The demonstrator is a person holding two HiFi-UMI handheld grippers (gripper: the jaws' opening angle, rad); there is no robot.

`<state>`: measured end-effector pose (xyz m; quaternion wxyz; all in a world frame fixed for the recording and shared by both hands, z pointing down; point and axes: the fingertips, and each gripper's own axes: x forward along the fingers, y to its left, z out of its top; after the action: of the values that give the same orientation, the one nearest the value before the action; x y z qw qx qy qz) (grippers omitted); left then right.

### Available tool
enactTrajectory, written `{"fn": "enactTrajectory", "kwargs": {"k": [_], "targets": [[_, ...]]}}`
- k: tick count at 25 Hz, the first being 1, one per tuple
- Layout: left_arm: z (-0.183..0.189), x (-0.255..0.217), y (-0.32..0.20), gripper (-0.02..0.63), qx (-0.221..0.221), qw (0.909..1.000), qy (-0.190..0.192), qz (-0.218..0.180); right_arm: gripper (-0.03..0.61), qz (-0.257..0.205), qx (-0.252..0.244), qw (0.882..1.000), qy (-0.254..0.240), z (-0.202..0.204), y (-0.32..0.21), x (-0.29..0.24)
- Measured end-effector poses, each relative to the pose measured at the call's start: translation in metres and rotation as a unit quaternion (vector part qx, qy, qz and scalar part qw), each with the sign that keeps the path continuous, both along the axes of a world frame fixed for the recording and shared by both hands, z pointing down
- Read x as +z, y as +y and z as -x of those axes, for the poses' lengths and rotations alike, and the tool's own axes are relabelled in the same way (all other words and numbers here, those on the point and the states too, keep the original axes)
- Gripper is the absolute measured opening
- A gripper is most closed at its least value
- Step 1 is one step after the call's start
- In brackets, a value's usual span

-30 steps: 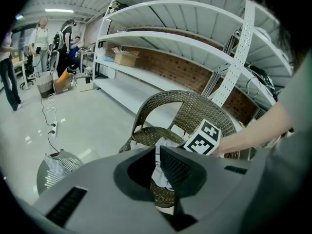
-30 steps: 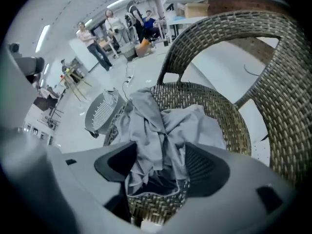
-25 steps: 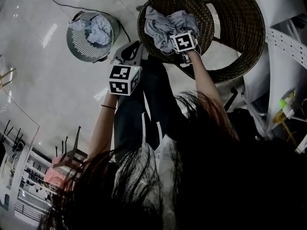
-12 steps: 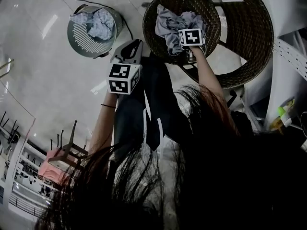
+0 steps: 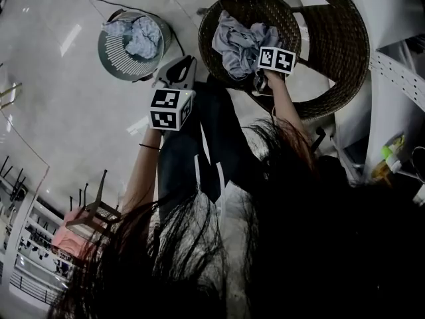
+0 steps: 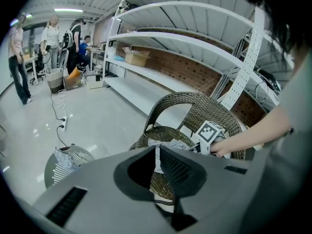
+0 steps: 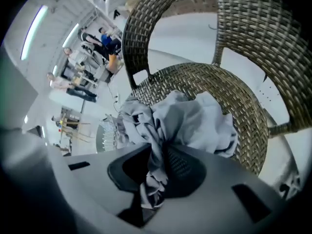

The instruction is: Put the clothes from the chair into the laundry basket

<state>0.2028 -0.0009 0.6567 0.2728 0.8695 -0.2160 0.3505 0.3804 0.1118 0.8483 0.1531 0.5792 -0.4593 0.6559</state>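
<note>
One pale garment (image 5: 137, 37), perhaps two, lies in the basket (image 5: 113, 53).

No readable text, numbers or brand marks in any view you recorded. The left cube (image 5: 171, 109) and the right cube (image 5: 277, 59) carry only black-and-white square marker patterns, no letters or digits. The cardboard box (image 6: 136, 57) on the shelf in your left gripper view is too small and blurred for any print to be made out.
</note>
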Motion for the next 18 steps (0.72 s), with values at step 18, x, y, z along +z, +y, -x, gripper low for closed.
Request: {"fn": "enactTrajectory", "kwargs": {"k": [18], "targets": [[0.027,-0.096,0.001,0.040,-0.054,0.9963,0.046,-0.048,0.037,-0.168,0.044,0.984,-0.048,0.015,-0.023,-0.187]]}}
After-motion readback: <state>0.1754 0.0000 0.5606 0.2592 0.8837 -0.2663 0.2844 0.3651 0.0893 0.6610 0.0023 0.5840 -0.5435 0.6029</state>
